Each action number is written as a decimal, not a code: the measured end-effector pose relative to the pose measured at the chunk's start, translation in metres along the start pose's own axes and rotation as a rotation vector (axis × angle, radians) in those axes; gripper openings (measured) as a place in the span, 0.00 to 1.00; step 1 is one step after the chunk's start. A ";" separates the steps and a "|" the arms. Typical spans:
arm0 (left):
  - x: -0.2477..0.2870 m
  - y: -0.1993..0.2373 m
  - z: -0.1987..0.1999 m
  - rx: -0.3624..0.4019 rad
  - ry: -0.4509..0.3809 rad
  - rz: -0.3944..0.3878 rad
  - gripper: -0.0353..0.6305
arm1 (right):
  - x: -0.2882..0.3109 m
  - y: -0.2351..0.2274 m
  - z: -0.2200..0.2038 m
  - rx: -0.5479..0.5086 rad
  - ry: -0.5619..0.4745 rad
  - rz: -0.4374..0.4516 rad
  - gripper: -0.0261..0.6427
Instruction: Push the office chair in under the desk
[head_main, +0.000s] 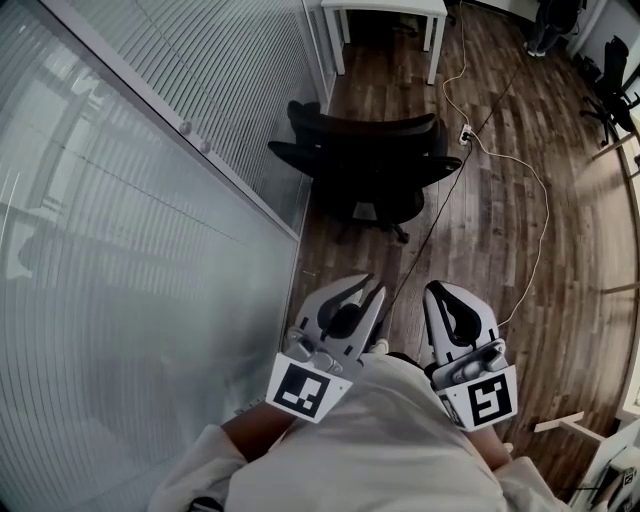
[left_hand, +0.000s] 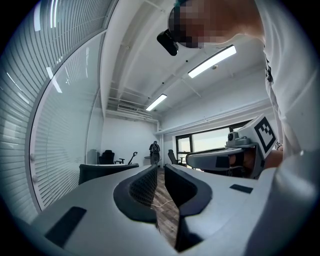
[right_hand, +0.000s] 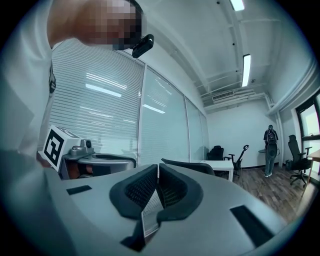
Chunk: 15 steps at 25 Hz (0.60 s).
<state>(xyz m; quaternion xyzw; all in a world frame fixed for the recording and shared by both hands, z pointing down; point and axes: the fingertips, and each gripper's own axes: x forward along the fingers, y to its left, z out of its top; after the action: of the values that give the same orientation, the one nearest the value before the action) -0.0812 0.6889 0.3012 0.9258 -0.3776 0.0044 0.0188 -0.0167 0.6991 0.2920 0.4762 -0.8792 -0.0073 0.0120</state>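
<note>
Plank wood floor runs beside a slatted glass wall to the white desk. The black, curve-backed office chair stands short of the desk, not yet under it. The left hand-held gripper and right hand-held gripper, pressed together and empty, are well apart from the chair. They should probably push its backrest evenly, steering clear of the thin white cable.

Two grippers are counted in the head view, two black office chairs, one white desk, one white cable, one standing person.
</note>
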 end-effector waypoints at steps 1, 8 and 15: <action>0.004 0.005 0.000 0.002 0.002 0.003 0.15 | 0.005 -0.004 0.000 -0.006 0.004 0.001 0.09; 0.036 0.050 -0.013 0.173 0.099 -0.025 0.15 | 0.051 -0.033 -0.002 -0.033 0.022 -0.021 0.09; 0.070 0.109 -0.025 0.269 0.112 0.000 0.15 | 0.091 -0.068 -0.016 -0.107 0.081 -0.059 0.09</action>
<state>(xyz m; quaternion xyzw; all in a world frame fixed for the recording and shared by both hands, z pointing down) -0.1073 0.5627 0.3316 0.9182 -0.3720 0.1066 -0.0842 -0.0095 0.5855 0.3073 0.5005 -0.8619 -0.0356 0.0728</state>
